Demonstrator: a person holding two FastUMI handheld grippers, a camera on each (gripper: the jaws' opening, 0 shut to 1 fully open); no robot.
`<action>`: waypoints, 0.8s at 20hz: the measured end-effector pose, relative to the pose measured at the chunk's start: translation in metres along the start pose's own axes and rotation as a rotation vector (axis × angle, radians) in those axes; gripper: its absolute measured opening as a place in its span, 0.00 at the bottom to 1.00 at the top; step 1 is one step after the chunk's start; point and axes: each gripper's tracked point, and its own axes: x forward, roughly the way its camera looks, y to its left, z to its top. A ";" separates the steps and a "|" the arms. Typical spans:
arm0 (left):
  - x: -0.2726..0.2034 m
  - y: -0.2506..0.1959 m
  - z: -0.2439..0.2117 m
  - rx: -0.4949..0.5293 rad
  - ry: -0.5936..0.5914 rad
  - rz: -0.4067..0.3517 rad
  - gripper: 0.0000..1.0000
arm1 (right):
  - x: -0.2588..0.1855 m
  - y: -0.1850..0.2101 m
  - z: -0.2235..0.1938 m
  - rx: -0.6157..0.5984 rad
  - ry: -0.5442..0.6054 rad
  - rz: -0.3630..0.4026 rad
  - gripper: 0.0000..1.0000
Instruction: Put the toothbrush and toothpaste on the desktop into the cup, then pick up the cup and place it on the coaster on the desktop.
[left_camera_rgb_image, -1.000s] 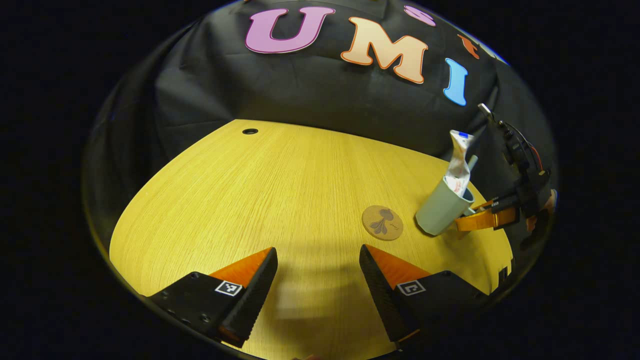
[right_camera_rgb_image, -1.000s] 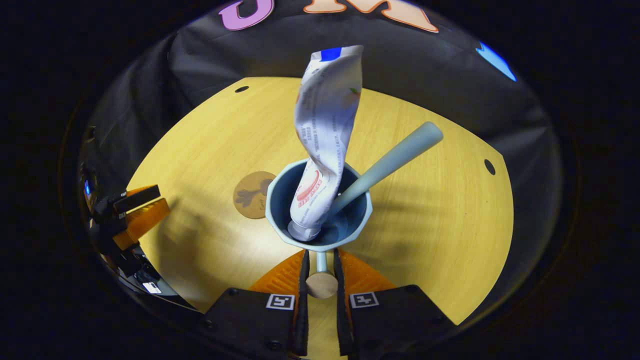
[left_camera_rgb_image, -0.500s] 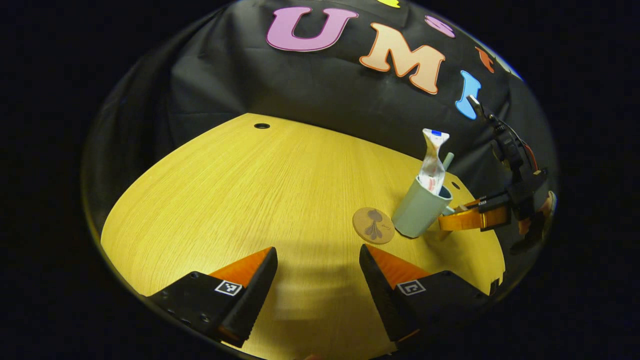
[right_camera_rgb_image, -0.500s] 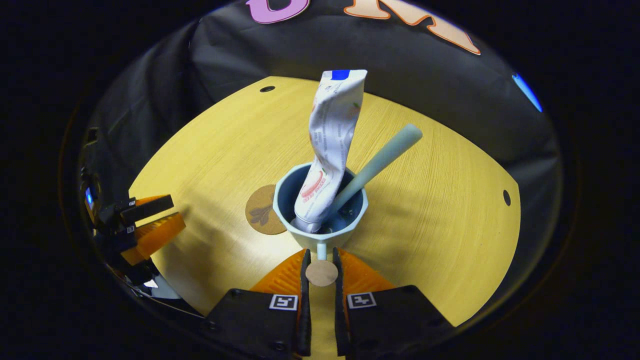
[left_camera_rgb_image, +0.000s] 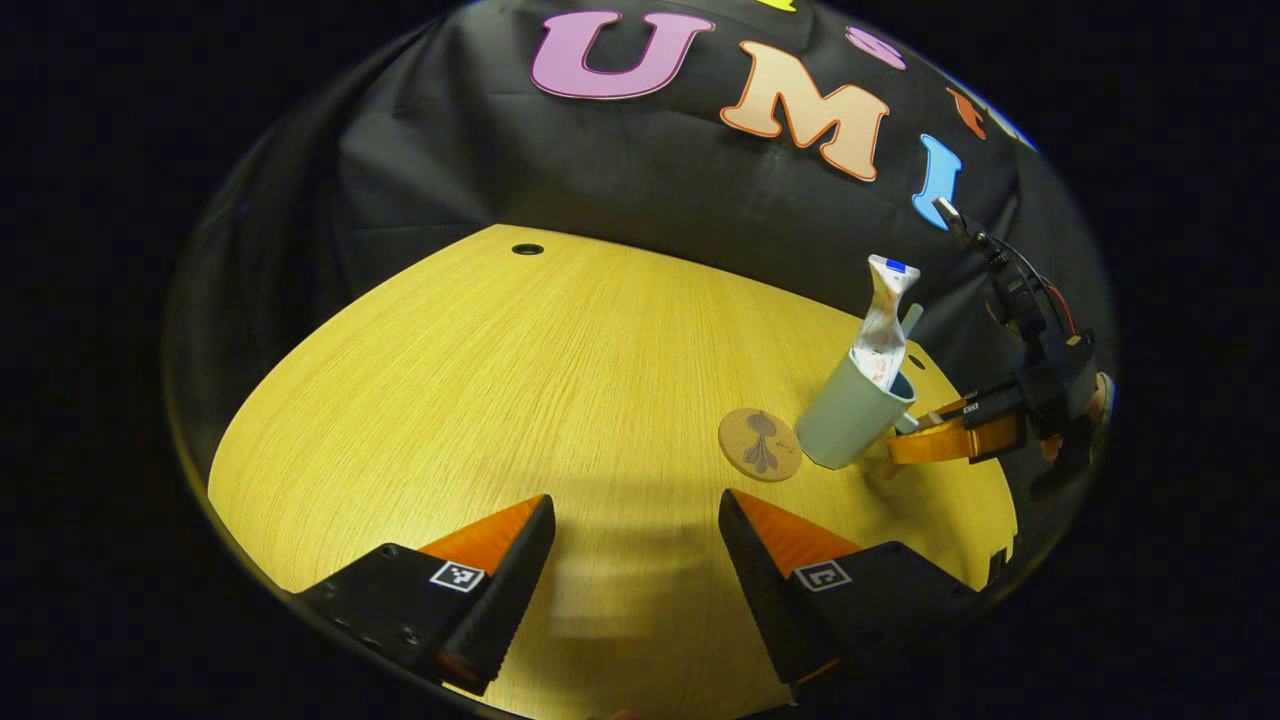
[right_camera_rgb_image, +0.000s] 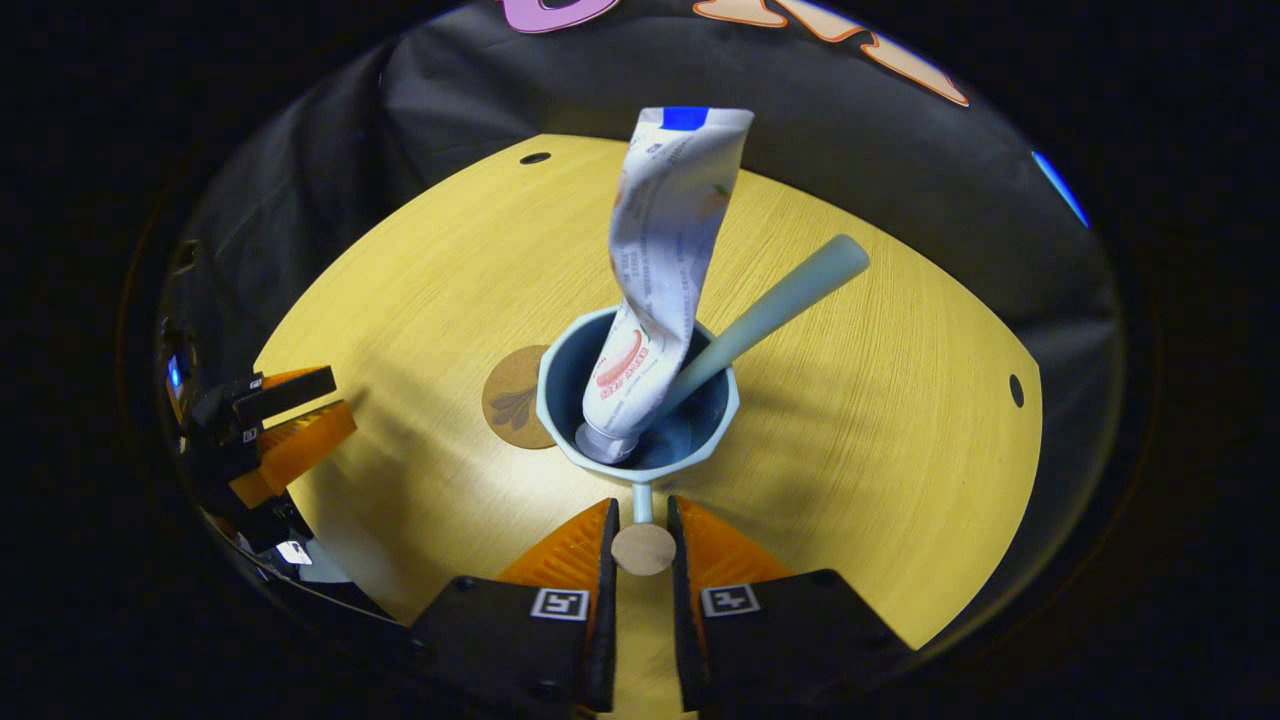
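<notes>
Since half a second ago you have tipped the cup (left_camera_rgb_image: 855, 410) back toward the right tool and it sits a little higher in the right gripper view, so the coaster (left_camera_rgb_image: 760, 444) peeks out from under its left rim instead of lying beside it. Starting at the left, your left tool (left_camera_rgb_image: 635, 545) hangs idle over bare table (left_camera_rgb_image: 520, 380), jaws wide apart and holding nothing. Next comes the coaster, flat on the table, with the cup's base just beside its right edge and seemingly lifted clear. Inside the cup the toothpaste (right_camera_rgb_image: 655, 270) stands crumpled and upright, and the toothbrush (right_camera_rgb_image: 770, 310) leans out to the right. Farthest right, your right tool (right_camera_rgb_image: 641, 540) is clamped on the cup's handle, both fingers pressing its round end. I judge loading is finished and only the set-down remains: carry the cup left, level it, and lower it onto the coaster.
</notes>
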 end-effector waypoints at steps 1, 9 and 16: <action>0.000 0.000 0.000 0.000 0.001 -0.001 0.95 | 0.003 0.002 0.004 0.009 0.000 0.004 0.25; -0.001 0.003 0.000 -0.011 0.007 0.005 0.96 | 0.009 0.005 0.006 0.029 0.030 0.010 0.58; -0.007 0.010 -0.003 -0.029 0.013 0.026 0.96 | 0.025 0.005 0.009 0.002 0.097 -0.007 0.79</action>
